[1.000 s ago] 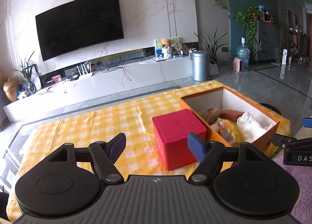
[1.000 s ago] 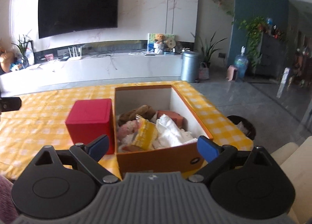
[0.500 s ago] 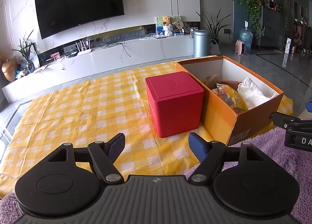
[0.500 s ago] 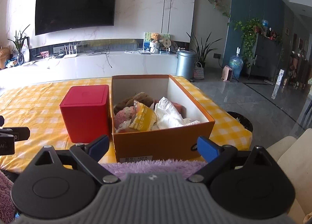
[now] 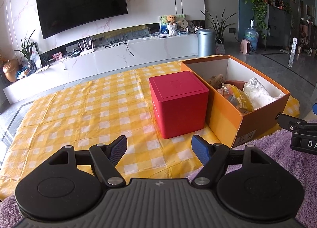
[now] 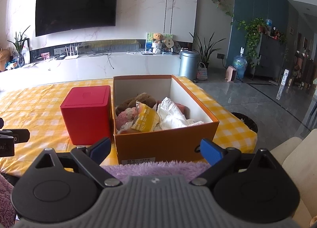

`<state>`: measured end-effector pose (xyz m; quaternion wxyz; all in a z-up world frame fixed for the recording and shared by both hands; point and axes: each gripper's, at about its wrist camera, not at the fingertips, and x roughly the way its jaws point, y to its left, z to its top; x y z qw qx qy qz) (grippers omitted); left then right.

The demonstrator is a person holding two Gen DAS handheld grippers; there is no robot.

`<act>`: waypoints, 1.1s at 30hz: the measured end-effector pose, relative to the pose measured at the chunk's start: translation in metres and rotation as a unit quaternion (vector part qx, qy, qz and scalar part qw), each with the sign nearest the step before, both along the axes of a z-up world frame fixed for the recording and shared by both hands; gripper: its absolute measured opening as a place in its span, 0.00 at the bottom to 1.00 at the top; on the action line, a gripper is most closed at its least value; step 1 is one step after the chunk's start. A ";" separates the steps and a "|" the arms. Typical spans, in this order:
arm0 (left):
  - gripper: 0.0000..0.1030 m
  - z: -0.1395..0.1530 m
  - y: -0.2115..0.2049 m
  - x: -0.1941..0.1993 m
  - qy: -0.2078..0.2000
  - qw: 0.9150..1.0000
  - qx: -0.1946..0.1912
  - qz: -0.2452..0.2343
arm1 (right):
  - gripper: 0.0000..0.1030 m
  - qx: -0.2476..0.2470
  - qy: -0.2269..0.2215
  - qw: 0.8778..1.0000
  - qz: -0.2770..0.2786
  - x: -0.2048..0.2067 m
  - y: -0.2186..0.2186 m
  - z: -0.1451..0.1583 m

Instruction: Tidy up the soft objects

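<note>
**Both tongs wide apart and empty, short of the orange box**

The left tongs stand with their blue-tipped fingers spread wide and nothing between them, above the near edge of the yellow checked tablecloth that covers the surface. The right tongs are likewise spread and empty, just in front of the near wall of the orange box.

Under and around both tongs lies a fluffy purple fabric, seen between the right fingers and, in the left view, along the lower right.

The red cube box, lid on, sits on the cloth with its side right against the orange box. Inside the orange box are the soft things: a yellow packet, white crumpled cloth, a pink knitted piece and a brown plush item.

The right view looks straight into the box and shows the pink piece plainly; from the left view it is mostly hidden behind the box wall and the yellow packet. The left view alone shows the wide bare stretch of tablecloth to the left of the cube, and a part of the right tool at its right edge. The right view alone shows a pale cushioned seat at lower right.

The print on the yellow packet and the label on the box's near wall are too small to read. What lies beneath the top layer in the box is hidden.
</note>
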<state>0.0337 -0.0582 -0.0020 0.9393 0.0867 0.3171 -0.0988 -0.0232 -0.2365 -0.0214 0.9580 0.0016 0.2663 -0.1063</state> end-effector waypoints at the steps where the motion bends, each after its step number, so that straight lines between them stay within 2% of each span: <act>1: 0.85 0.000 0.000 0.000 0.000 1.000 0.001 0.000 | 0.92 0.000 0.000 1.000 0.000 0.000 0.000 0.000; 33: 0.85 0.003 0.005 -0.002 -0.001 1.000 0.002 0.006 | 0.92 -0.002 0.002 1.000 0.002 0.001 0.001 -0.001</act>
